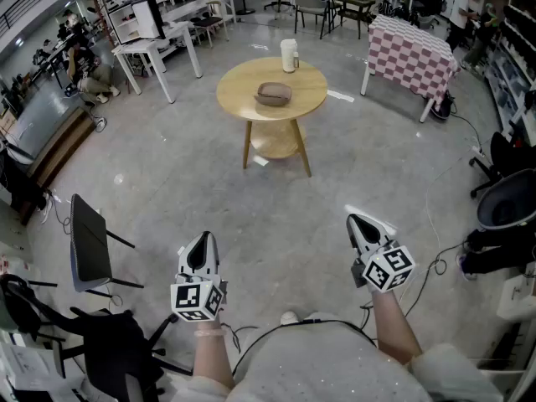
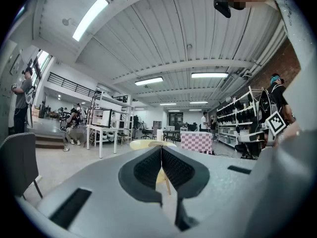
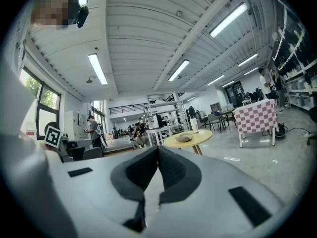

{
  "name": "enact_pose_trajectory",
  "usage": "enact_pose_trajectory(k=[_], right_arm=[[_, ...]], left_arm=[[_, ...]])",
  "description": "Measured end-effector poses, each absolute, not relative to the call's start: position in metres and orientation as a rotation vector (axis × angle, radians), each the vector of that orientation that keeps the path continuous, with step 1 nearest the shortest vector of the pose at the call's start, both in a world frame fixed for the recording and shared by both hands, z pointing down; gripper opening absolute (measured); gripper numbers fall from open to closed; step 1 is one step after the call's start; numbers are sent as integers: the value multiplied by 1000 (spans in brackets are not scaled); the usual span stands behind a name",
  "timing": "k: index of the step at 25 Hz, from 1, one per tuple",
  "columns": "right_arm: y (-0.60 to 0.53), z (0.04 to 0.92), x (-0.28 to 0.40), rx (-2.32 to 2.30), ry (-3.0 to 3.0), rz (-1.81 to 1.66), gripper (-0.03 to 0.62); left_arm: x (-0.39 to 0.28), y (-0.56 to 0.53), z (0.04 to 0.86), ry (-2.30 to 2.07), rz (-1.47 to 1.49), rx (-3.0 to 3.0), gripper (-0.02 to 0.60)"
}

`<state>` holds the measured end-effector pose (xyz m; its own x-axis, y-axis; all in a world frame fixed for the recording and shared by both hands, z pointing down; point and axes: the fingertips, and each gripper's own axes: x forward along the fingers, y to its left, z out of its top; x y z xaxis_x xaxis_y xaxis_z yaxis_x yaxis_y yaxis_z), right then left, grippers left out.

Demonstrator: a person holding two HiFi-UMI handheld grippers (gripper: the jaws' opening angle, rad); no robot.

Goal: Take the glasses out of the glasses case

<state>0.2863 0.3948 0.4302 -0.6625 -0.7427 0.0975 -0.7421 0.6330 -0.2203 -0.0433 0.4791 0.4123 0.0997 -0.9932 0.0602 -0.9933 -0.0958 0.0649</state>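
A closed brown glasses case (image 1: 273,94) lies on the round yellow table (image 1: 239,95), far ahead of both grippers. In the right gripper view the glasses case (image 3: 184,138) shows small on the table (image 3: 195,138). My left gripper (image 1: 199,248) is held low at the left, its jaws shut with nothing between them. My right gripper (image 1: 358,222) is at the right, also shut and empty. In the left gripper view my left gripper (image 2: 161,148) points level at the table (image 2: 146,144), whose top it partly hides. In its own view my right gripper (image 3: 158,148) points just left of the table.
A white cup (image 1: 289,55) stands at the table's far edge. A checkered table (image 1: 412,50) stands at the back right, white desks (image 1: 155,50) at the back left. A grey chair (image 1: 90,243) stands at the left, a dark office chair (image 1: 508,199) and floor cables (image 1: 435,266) at the right.
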Motion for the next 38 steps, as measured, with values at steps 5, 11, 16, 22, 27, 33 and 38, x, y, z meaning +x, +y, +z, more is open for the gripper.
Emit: enact_pose_trajectory(k=[5,11,16,22,27,33,38], right_arm=[[390,429,281,-1309,2837,-354,6],[397,430,272,-1327,2845,-325,6],[396,437,275,-1345,2870,-348,6],[382,437,268,-1333,2853,-374,6],[349,444,254,-1316,2861,-382,6],[299,438,232,-1309,2819,-393,6],[257,445,222,-1318,2830,-420,6]], left_arm=[[-51,473,411,-2067,5,2261,5],[-56,476,415,-2066,33,2269,5],[-57,474,418,-2056,33,2266,5],[-65,465,422,-2062,32,2242,5],[-76,439,426,-2076,37,2234,6],[-96,396,417,-2080,41,2248,5],[-102,350,418,-2066,45,2253,5]])
